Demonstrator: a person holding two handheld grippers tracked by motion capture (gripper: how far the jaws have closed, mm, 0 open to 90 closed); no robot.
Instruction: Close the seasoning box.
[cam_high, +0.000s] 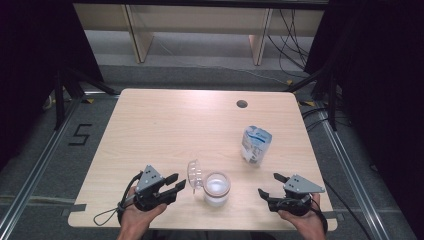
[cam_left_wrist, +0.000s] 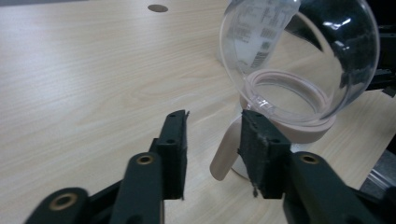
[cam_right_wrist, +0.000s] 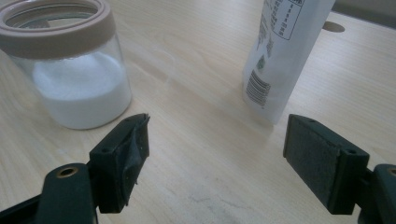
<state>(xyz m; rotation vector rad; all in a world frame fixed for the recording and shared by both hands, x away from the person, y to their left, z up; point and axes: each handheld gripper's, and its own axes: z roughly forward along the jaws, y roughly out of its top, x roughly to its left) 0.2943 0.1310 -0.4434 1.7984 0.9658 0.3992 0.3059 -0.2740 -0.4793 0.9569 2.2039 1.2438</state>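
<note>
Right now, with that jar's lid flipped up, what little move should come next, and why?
Probably the right tool reaches for the bag: the jar stands open, its clear lid tipped back, and the right tool's jaws gape, empty, facing that bag.

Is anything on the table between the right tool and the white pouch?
Nothing visible. From the right tool, bare table runs up to the white pouch, which stands ahead of the open jaws. The jar of white powder sits off to the other side, out of that line.

beige-rimmed clear jar (cam_high: 216, 188), white-blue pouch (cam_high: 255, 145)
</note>
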